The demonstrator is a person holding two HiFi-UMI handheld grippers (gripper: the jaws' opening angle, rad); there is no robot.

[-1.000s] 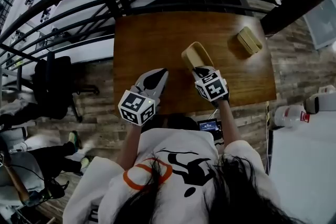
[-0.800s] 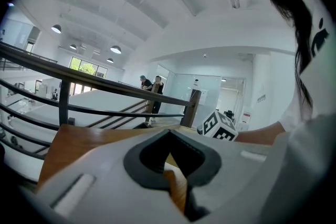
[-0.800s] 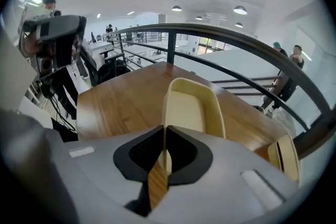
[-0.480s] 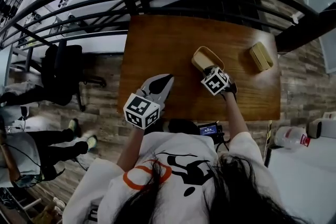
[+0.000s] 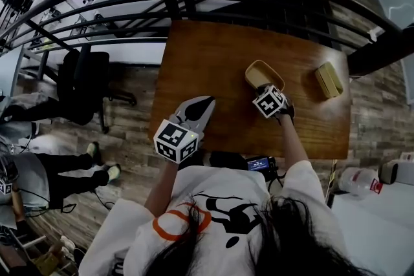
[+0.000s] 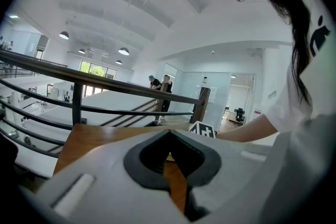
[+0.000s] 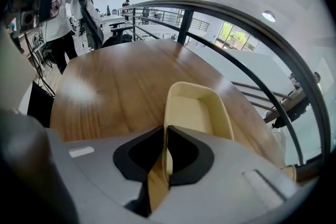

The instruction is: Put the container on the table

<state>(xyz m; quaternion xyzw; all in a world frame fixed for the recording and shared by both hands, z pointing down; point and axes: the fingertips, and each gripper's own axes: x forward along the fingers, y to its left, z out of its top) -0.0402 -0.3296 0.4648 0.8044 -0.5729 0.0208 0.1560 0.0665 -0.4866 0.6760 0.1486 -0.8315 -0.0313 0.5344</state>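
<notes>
Right claw [image 7: 164, 132] clamped on near wall of cream container [image 7: 197, 110]. Container low over bench [image 5: 207, 55], toward its right half; base contact unclear. Judgement: lower straight, hold tub level, let base settle flat before parting jaws, then back out along wall without dragging it.

Pose: left claw [image 5: 204, 103] near-left of container, jaws together, empty, idle. Right forearm reaches forward to container, marker cube up. Tan block [image 5: 328, 81] well right of container, no obstacle.
</notes>
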